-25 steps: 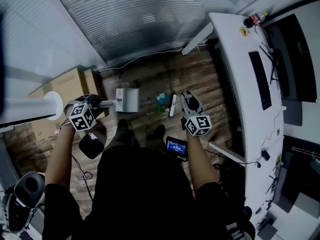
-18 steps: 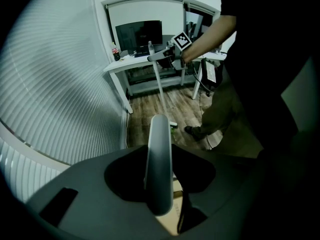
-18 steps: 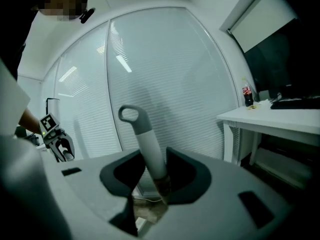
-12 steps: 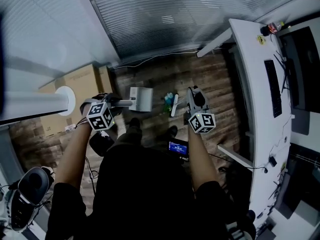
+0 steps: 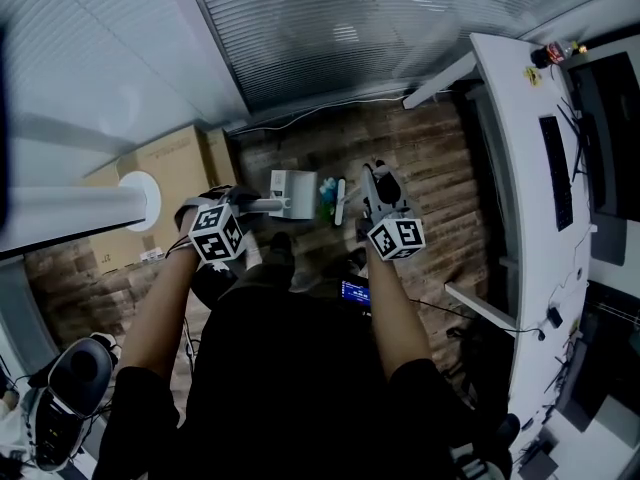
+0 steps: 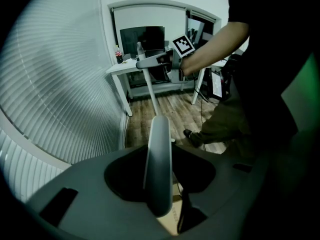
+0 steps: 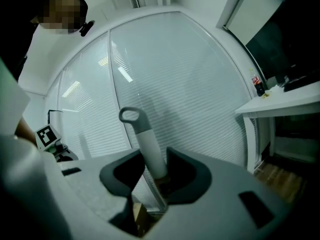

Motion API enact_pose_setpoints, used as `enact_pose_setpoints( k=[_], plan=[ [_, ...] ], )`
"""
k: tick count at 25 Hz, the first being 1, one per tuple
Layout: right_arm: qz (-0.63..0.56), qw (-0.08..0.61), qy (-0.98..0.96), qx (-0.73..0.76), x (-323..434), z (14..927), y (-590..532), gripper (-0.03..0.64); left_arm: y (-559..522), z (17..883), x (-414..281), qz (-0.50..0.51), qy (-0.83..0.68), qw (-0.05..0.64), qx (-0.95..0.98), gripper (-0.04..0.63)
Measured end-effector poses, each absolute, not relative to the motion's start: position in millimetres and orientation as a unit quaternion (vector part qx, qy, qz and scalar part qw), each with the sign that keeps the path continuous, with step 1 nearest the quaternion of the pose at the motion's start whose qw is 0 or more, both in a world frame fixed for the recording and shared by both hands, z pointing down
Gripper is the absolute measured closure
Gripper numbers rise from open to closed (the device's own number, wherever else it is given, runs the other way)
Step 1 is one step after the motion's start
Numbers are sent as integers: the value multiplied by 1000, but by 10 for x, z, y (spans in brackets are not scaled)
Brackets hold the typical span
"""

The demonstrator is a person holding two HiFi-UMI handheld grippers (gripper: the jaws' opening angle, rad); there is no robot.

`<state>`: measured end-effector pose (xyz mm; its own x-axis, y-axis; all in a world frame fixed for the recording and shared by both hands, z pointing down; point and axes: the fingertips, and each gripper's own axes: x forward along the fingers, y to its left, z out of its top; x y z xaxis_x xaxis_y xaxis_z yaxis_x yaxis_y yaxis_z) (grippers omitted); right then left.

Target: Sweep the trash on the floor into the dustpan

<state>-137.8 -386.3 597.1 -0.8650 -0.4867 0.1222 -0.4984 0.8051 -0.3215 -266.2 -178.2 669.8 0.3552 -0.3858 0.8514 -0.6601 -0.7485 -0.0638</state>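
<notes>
We stand on a brown wood-plank floor (image 5: 420, 158), matt and striped by its board seams. It is bounded at its far edge by a wall of pale slatted blinds (image 5: 330, 28), at its right edge by a long white curved desk (image 5: 520, 168) and at its left by tan cardboard boxes (image 5: 165, 163). Towards the far edge, roughly midway between boxes and desk, a light grey boxy plastic dustpan (image 5: 292, 192) sits low at the floor with its mouth turned to the right. We judge this is so the sweepings can be pushed straight in. The left gripper (image 6: 159, 166) is clamped on the dustpan's smooth, rounded pale grey handle (image 6: 159, 149), and angles down steeply, probably to keep the pan's lip pressed to the boards. The right gripper (image 7: 156, 176) is closed on the round white shaft of a long broom (image 7: 147, 146) just below its grey hanging loop. The shaft runs nearly upright, which seems to leave the wrist free to drag the narrow white broom head (image 5: 341, 201) sideways. The trash (image 5: 326, 194), a small cluster of blue and green scraps whose material we cannot make out, lies on the boards between the broom head and the dustpan mouth, close to both and not yet inside.
</notes>
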Motion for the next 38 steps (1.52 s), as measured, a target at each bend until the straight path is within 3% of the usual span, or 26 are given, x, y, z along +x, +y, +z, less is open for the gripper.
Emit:
enact_pose_setpoints(
  k=[17, 38],
  plan=[
    [234, -77, -945, 214, -1962, 5630, -3628, 486, -1752, 6713, -2667, 454, -321, 155, 816, 466],
    [171, -125, -952, 221, -1361, 4657, -3619, 492, -1745, 6681, -2659, 468, -326, 139, 810, 458]
  ],
)
